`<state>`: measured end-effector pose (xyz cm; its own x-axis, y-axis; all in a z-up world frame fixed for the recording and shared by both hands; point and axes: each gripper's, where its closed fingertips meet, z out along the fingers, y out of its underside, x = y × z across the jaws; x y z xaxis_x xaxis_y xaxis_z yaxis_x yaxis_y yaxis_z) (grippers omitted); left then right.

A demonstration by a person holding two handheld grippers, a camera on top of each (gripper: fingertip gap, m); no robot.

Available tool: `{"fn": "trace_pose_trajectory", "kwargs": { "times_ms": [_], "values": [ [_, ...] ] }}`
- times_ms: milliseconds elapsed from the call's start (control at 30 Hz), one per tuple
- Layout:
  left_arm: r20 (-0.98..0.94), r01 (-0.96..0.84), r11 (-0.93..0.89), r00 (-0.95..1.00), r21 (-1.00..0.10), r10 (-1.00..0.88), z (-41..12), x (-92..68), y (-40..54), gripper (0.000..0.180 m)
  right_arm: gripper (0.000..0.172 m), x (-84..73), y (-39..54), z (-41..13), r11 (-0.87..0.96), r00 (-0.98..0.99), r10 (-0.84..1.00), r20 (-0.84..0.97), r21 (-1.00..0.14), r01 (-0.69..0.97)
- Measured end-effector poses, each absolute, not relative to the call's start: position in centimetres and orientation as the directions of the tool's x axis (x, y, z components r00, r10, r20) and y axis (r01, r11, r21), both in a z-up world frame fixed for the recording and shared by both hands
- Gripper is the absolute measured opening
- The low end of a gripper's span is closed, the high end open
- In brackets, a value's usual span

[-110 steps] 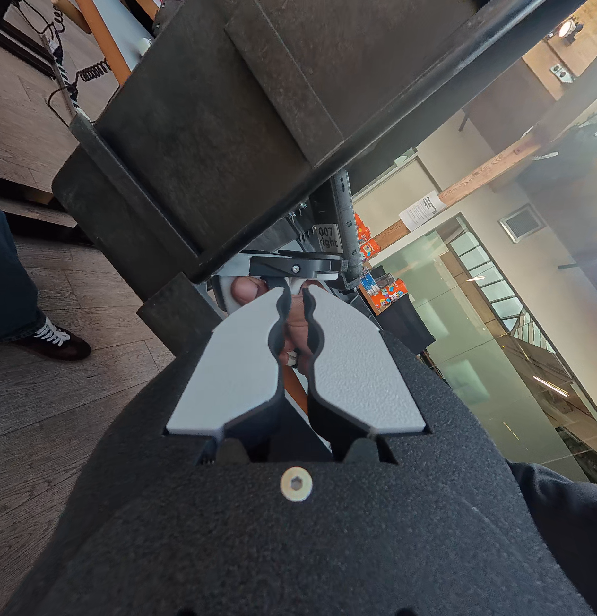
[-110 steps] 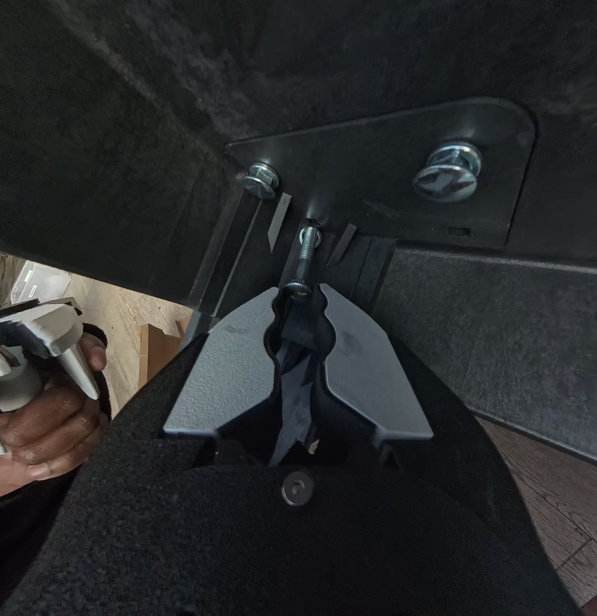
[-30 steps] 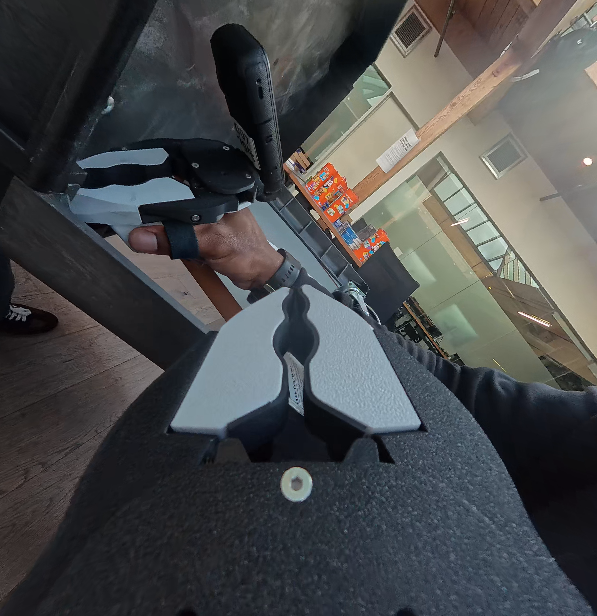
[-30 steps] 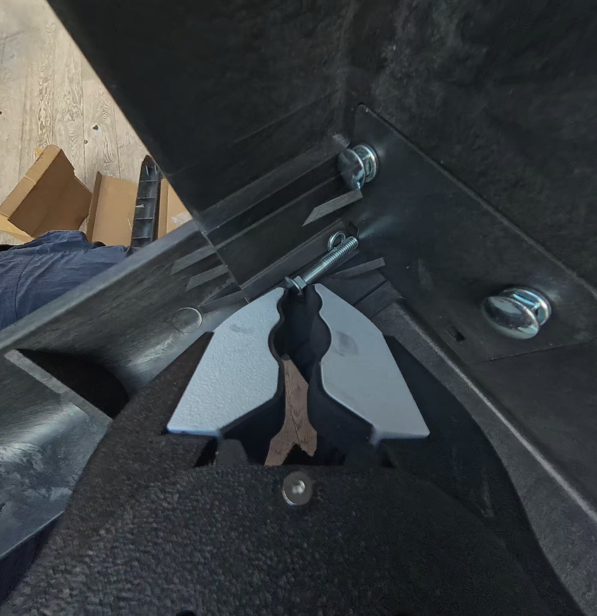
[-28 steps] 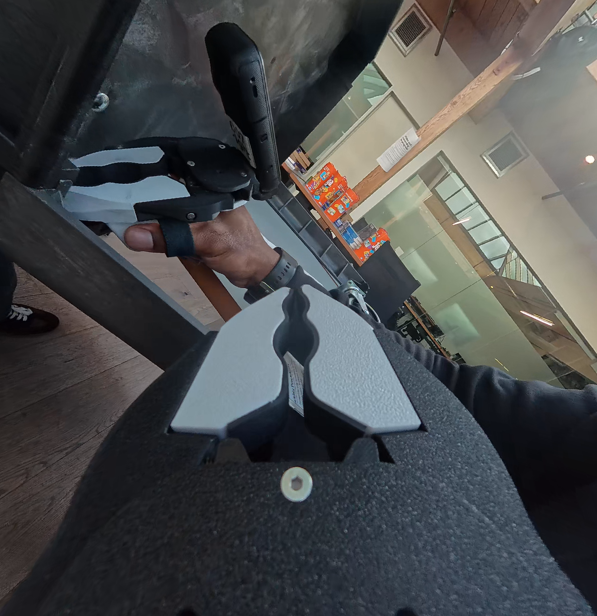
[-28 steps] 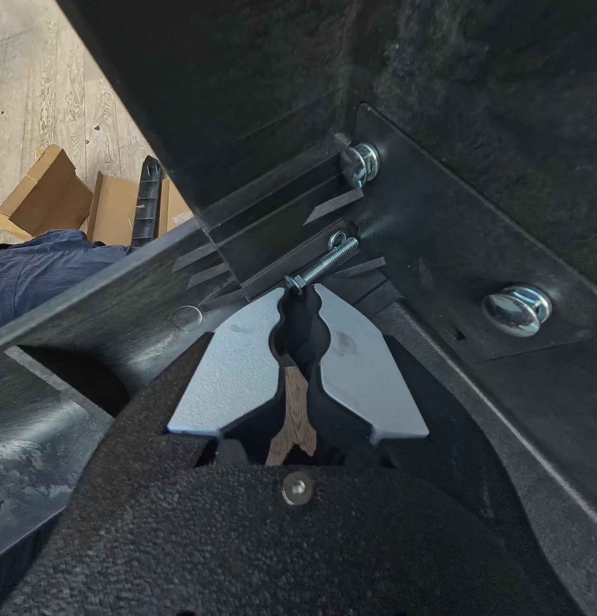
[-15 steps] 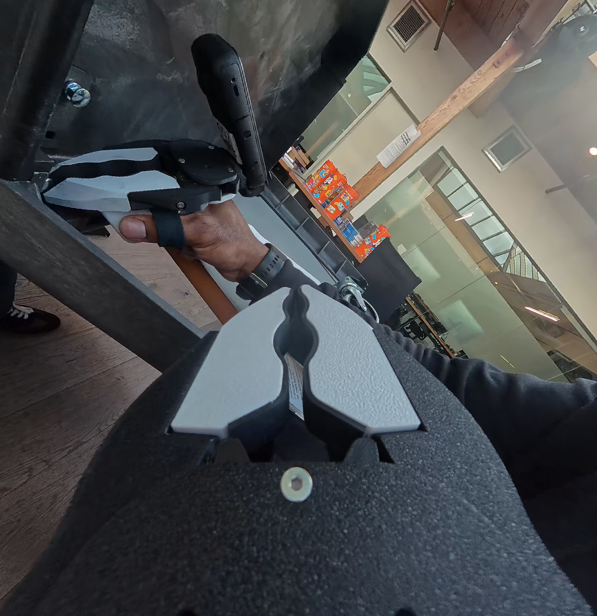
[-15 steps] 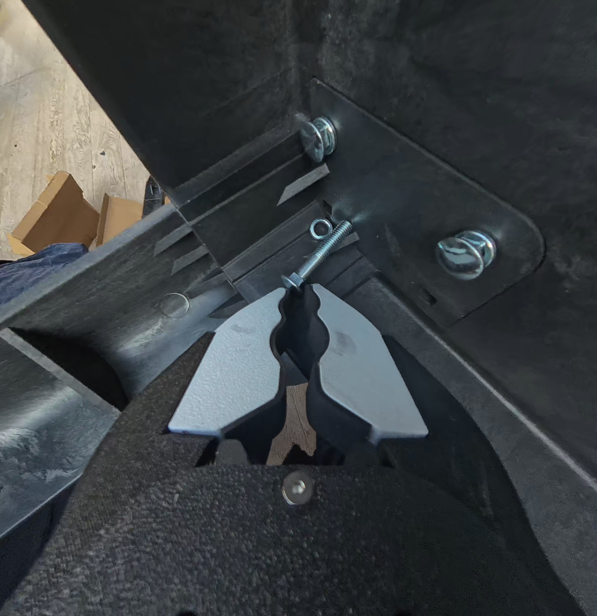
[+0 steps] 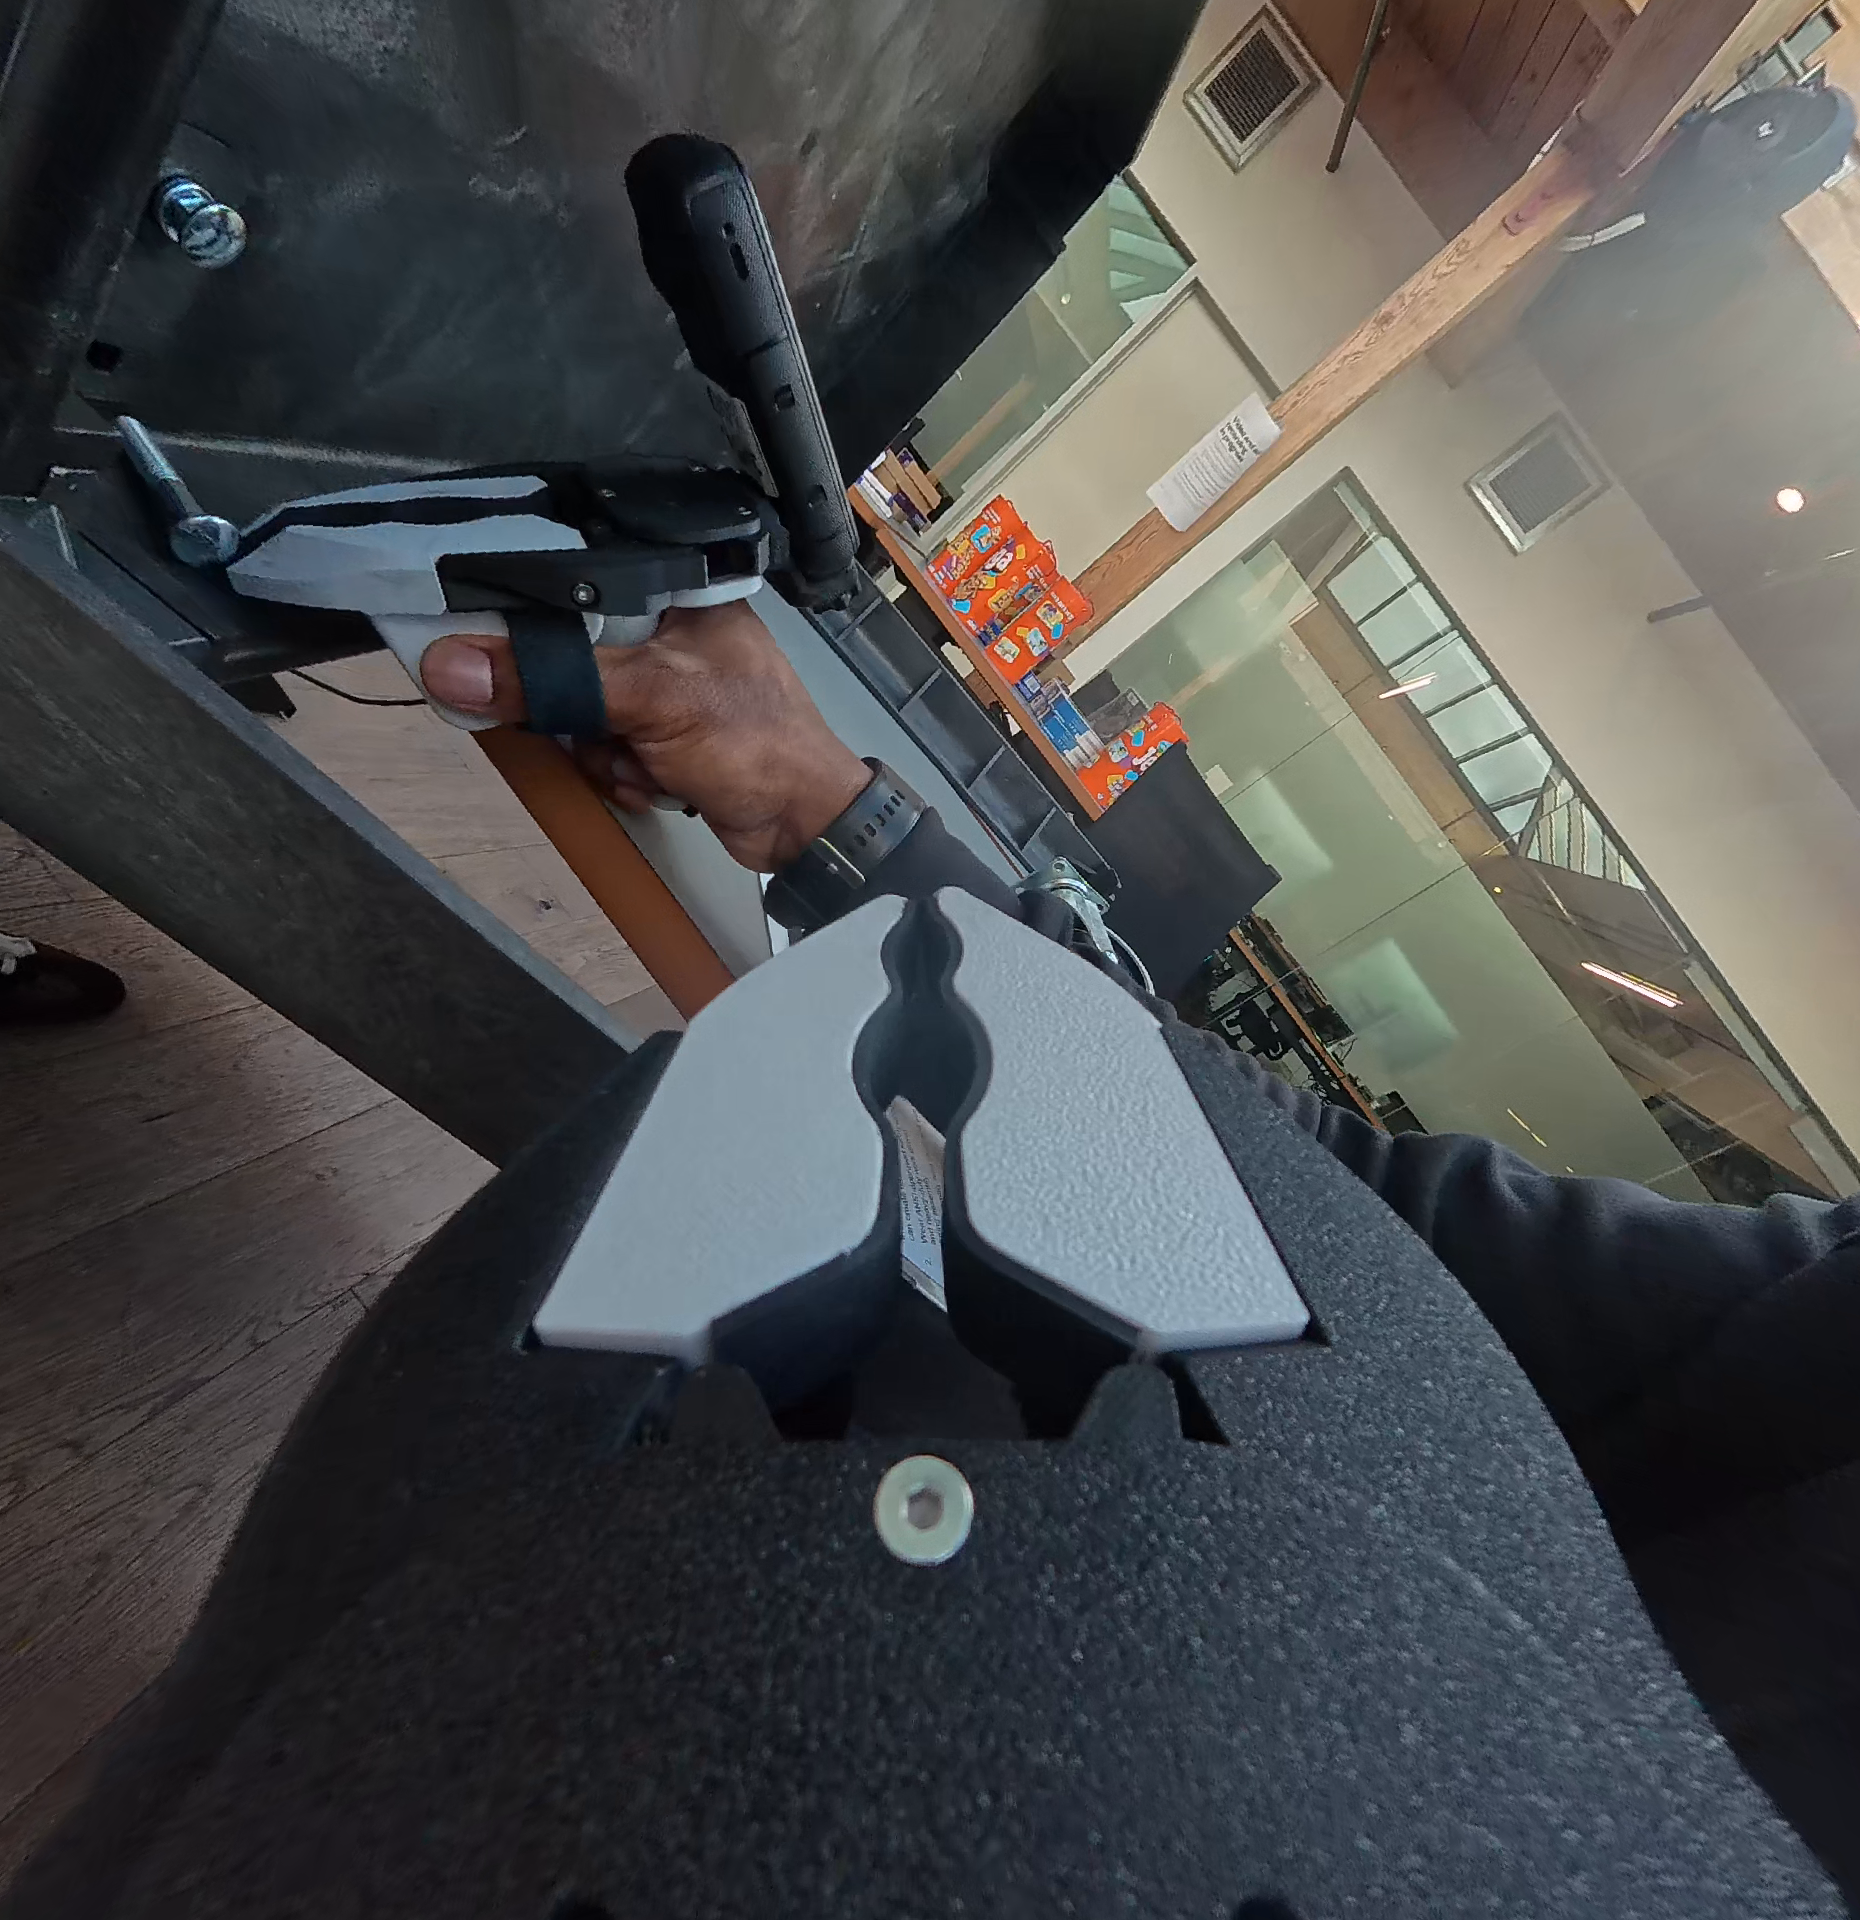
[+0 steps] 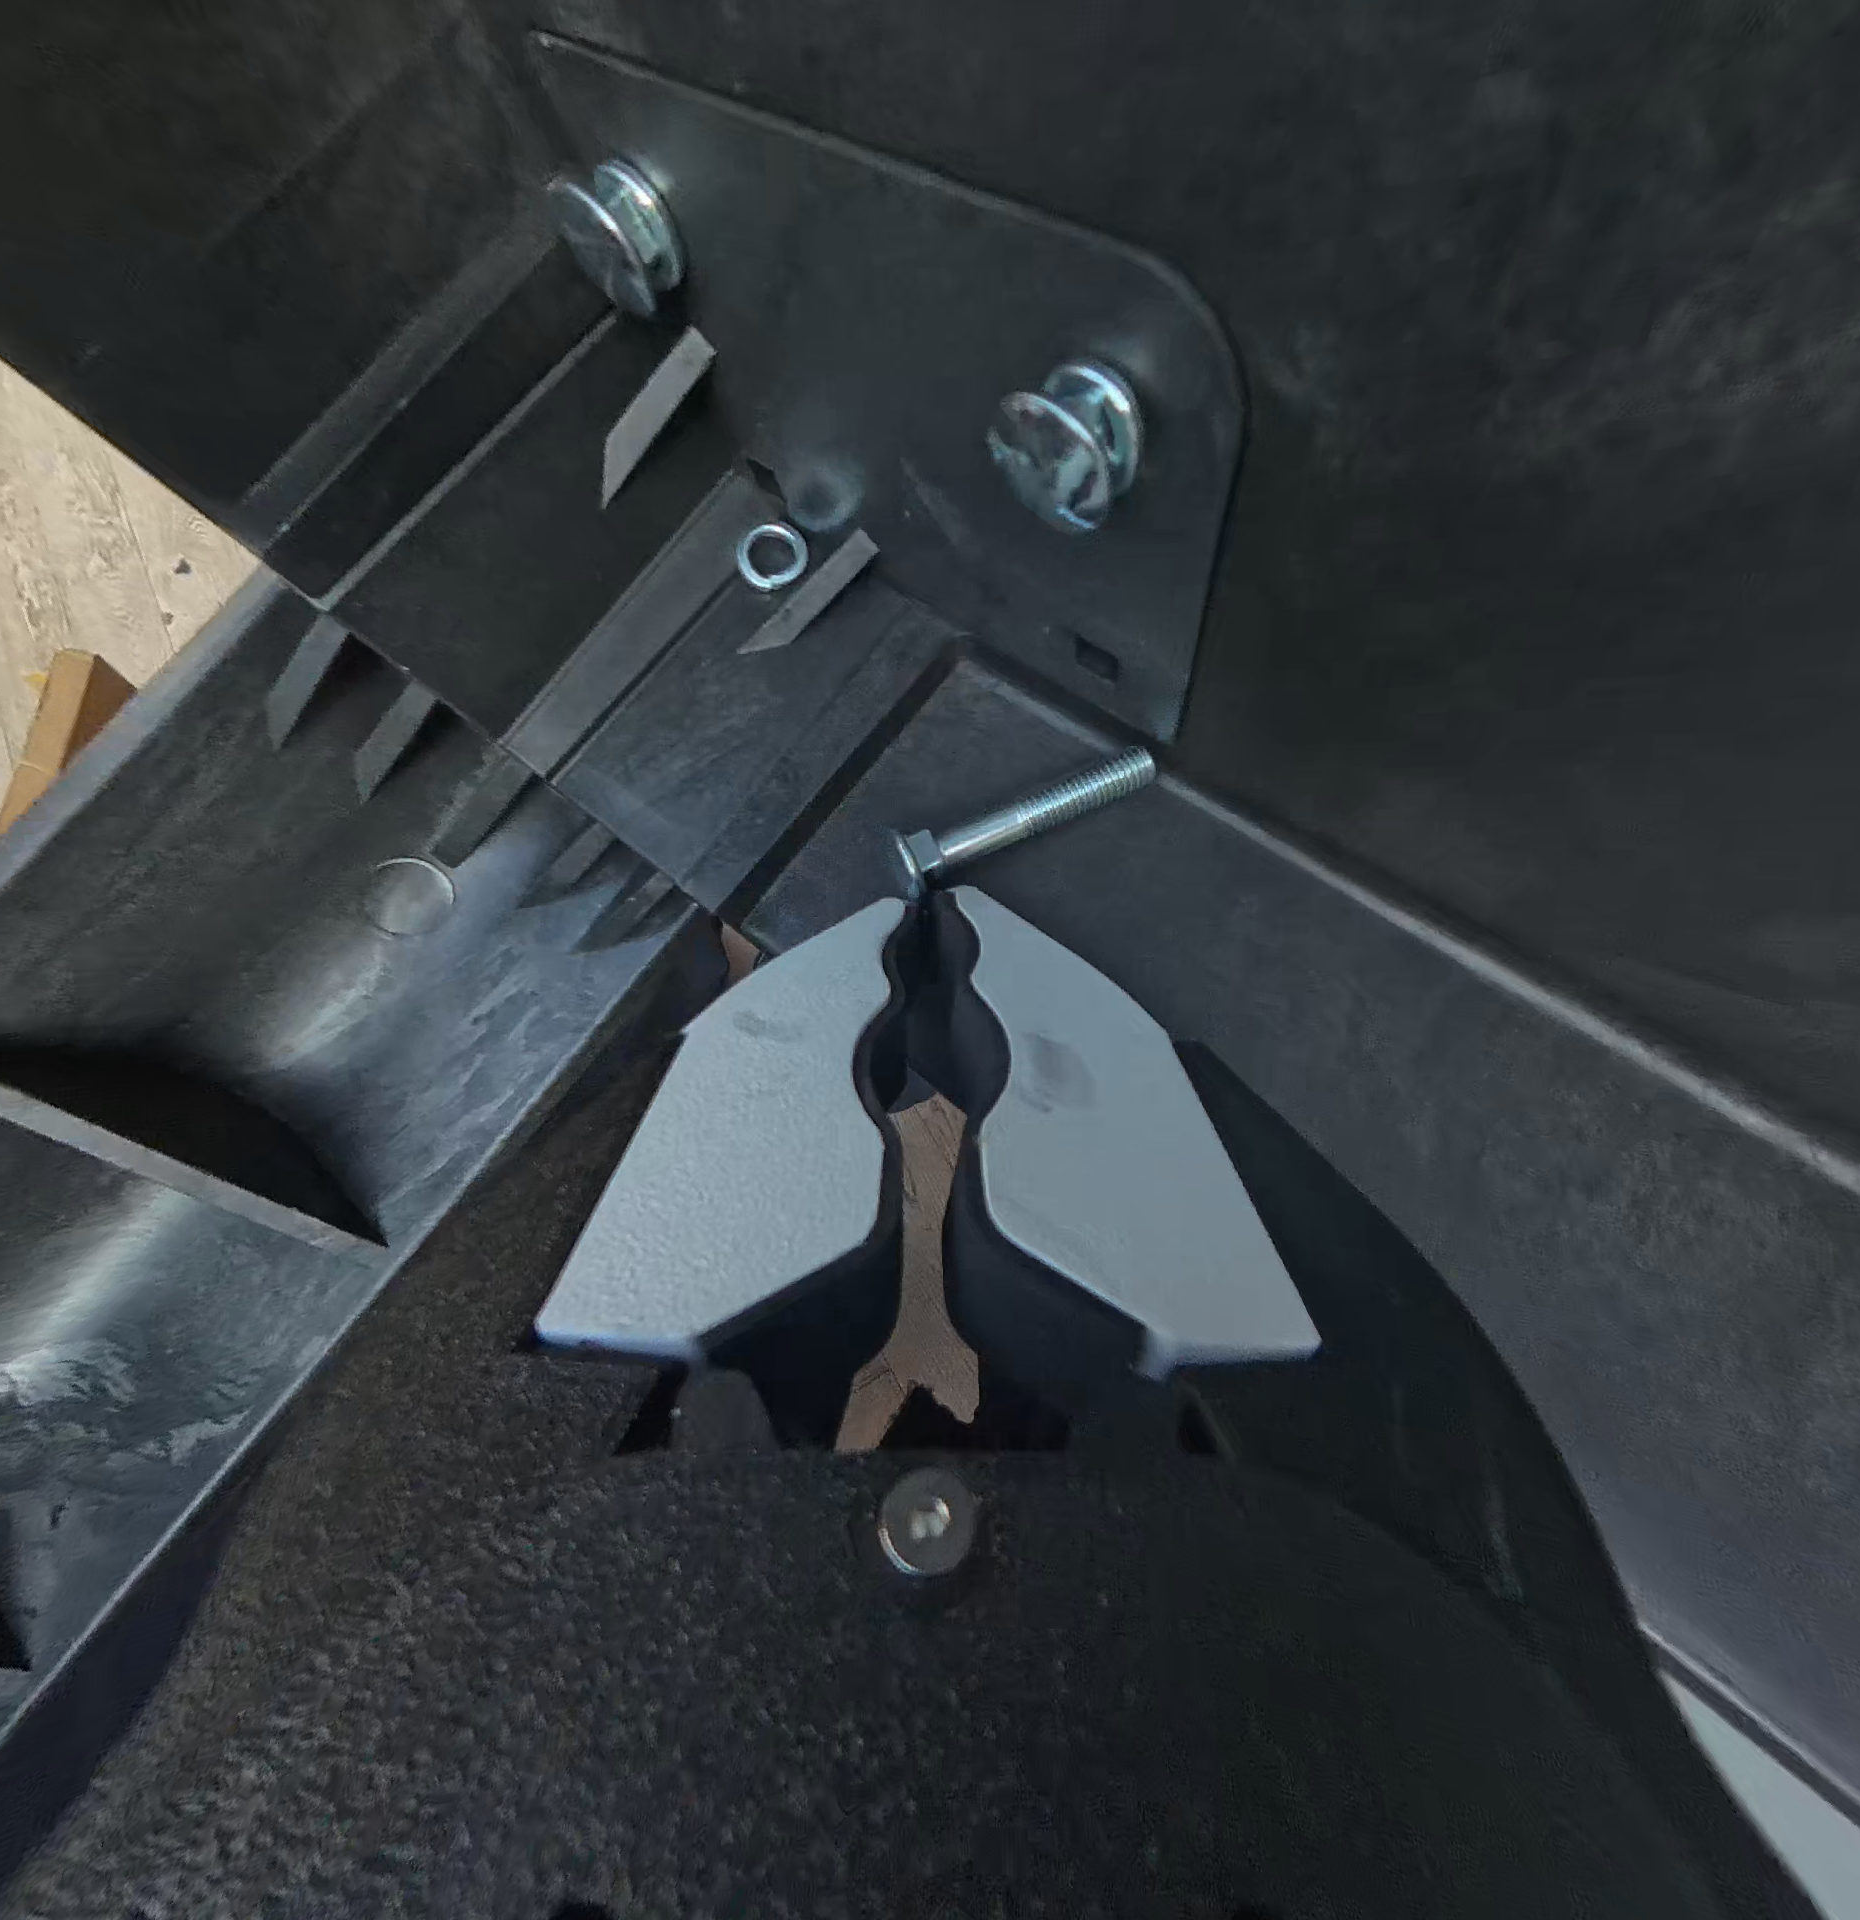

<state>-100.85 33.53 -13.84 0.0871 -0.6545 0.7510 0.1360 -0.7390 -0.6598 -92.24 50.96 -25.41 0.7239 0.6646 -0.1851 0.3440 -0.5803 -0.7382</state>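
Wooden plank floor (image 9: pixel 167 1164) underneath, pale walls, glass partitions (image 9: pixel 1425 935) and a timber beam (image 9: pixel 1425 301) beyond, with shelves of orange boxes (image 9: pixel 1009 603) farther back. Overhead, the dark underside of a black moulded structure (image 10: pixel 1528 312), its black beam (image 9: pixel 230 831) slanting across the floor view. Bolted to that underside, a black metal bracket plate (image 10: pixel 905 364) carrying two round-headed silver fasteners (image 10: pixel 1066 442), one near each end. Small split washer (image 10: pixel 772 556) lying against the plate's lower edge, apart from everything else.

Left gripper (image 9: pixel 924 914) low and well clear of the structure, grey fingers (image 9: pixel 760 1122) clenched tip to tip, gripping nothing; white printed label (image 9: pixel 921 1195) visible in the slot behind the tips.

Right gripper (image 10: pixel 924 906), held by a hand (image 9: pixel 697 717), up against the underside, fingers (image 10: pixel 760 1122) squeezed nearly together on the flanged hex head of a silver bolt (image 10: pixel 1030 810). Bolt free of the bracket, threaded shank angled up and right across the black ledge, away from the washer.
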Motion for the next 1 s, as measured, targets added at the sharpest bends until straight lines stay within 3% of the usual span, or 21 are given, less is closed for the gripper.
{"fn": "trace_pose_trajectory", "kwargs": {
  "times_ms": [267,533,667,833,1000],
  "values": [
    [0.75,0.138,-0.737,0.081,-0.661,-0.657,-13.7,-101.0,33.4,0.0,0.005,-91.6,50.7,-24.4,-0.596,0.748,0.634,-0.197,-0.741,0.31],
    [0.748,0.138,-0.736,0.08,-0.663,-0.659,-13.7,-101.1,33.2,0.0,0.015,-97.1,50.7,-21.3,-0.39,0.619,0.782,-0.071,-0.83,0.398],
    [0.741,0.134,-0.73,0.079,-0.671,-0.667,-13.4,-101.2,32.8,0.0,0.018,-98.9,51.8,-23.7,-0.319,0.535,0.843,0.051,-0.753,0.575],
    [0.734,0.142,-0.721,0.091,-0.678,-0.673,-13.5,-102.0,32.7,0.0,0.016,-99.4,52.8,-24.0,-0.259,0.472,0.874,0.114,-0.714,0.651],
    [0.732,0.133,-0.72,0.086,-0.681,-0.676,-13.7,-102.0,32.6,0.0,0.01,-99.0,54.1,-23.2,-0.088,0.419,0.83,0.368,-0.656,0.749]
  ]
}}
